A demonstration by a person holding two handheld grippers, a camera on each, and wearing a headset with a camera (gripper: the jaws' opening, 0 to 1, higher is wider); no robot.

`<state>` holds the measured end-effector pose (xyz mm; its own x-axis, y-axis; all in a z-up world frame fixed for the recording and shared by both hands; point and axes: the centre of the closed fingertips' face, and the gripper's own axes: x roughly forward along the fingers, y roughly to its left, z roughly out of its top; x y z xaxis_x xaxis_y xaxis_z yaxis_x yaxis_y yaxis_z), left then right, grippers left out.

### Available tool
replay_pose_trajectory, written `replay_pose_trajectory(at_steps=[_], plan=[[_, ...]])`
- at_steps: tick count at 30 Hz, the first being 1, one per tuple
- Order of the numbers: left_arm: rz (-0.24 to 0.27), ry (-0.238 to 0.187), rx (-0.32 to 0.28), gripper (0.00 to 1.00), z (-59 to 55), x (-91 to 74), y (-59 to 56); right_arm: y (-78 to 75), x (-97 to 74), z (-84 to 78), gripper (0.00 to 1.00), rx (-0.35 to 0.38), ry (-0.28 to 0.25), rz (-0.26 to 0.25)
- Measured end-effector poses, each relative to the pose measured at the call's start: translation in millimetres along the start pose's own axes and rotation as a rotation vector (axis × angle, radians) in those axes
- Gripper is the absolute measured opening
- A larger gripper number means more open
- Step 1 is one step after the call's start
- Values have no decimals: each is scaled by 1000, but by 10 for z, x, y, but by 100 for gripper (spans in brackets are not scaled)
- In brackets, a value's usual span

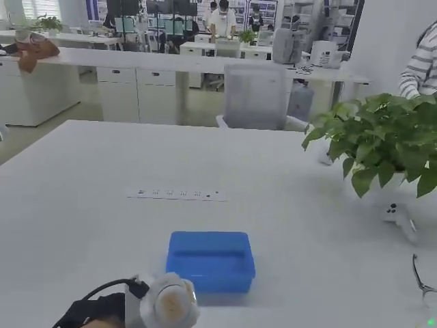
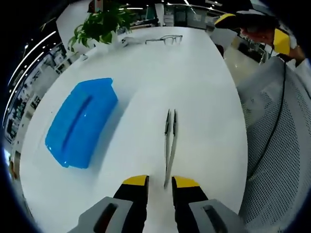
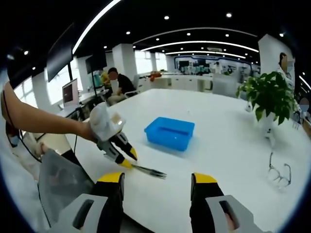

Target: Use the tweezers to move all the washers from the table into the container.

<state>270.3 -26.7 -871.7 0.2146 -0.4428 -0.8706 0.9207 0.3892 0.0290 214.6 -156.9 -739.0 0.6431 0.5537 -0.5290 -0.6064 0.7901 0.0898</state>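
While the tweezers (image 2: pixel 170 141) are being gripped at their rear end by the closed jaws of the left gripper (image 2: pixel 160 182), their two arms are being held slightly spread, with nothing being pinched at the tips; they are being pointed across the table (image 1: pixel 82 225) near the container (image 2: pixel 80 124), apart from it; the right gripper (image 3: pixel 158 180) is being held with its jaws wide apart and empty, well back from the container.

Container: blue, rectangular, resting on the table, apparently lidded, so its contents cannot be told.

Washers: too small to be made out; the count moved cannot be told.

Progress: being judged as early; the tool is in hand and the transfer is apparently all left to do.

Surface: white, broad, matt.

Beyond the container, as seen from the head: a power strip (image 1: pixel 176 194); to the right of the container, a potted plant (image 1: pixel 386 143) and a pair of glasses (image 2: pixel 169 40).

Room: an open-plan office; far beyond the container, an office chair (image 1: pixel 256 96), desks and people.
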Motion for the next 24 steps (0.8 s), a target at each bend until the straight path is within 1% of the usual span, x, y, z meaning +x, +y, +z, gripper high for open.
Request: replay_pose_trajectory(at_steps=[1,2,3,4,5,6,7,8,9,10,11,12,14,16,17,18,19,20,21,22,24], plan=[[22,-28,-84,20,22,-44,35,-2,2,2,53,-1,-1,-1],[37,-62,-127,23,52,-76,62,-7,10,0,53,-2,0,-2],[43,-88,-193,27,62,-129,57,-12,14,-2,54,-2,1,-3],[46,-100,-232,33,62,-169,57,-22,27,-11,55,2,5,-6],[52,-116,-259,38,64,-215,52,-34,34,-13,55,6,7,-7],[86,-148,-301,42,72,-303,82,-46,42,-9,56,9,9,-8],[108,-174,-331,48,79,-368,97,-55,44,1,56,11,7,-7],[129,-214,-386,53,82,-479,94,-69,55,16,57,18,4,-7],[142,-237,-427,58,74,-538,97,-82,62,23,58,22,3,-8],[158,-278,-480,63,64,-624,103,-99,73,31,59,26,2,-9],[164,-290,-509,66,46,-667,95,-107,76,34,60,28,1,-10],[174,-301,-536,68,11,-743,81,-129,80,47,60,30,-7,-18],[225,-335,-564,72,-17,-899,91,-166,97,50,61,39,-13,-23],[248,-348,-590,75,-55,-1002,76,-188,114,35,63,48,-7,-24],[277,-370,-607,76,-75,-1081,81,-196,120,30,63,51,-5,-24],[296,-382,-619,78,-92,-1132,81,-210,126,27,64,54,-2,-25],[336,-397,-631,81,-124,-1217,89,-217,126,30,65,55,-1,-25],[348,-403,-635,82,-134,-1245,90,-222,126,35,66,56,0,-25],[386,-413,-648,84,-174,-1325,99,-220,124,43,66,54,-1,-22],[409,-418,-658,87,-198,-1376,99,-225,124,50,66,51,-2,-23],[433,-429,-686,92,-244,-1480,76,-241,128,67,68,47,-11,-27]])
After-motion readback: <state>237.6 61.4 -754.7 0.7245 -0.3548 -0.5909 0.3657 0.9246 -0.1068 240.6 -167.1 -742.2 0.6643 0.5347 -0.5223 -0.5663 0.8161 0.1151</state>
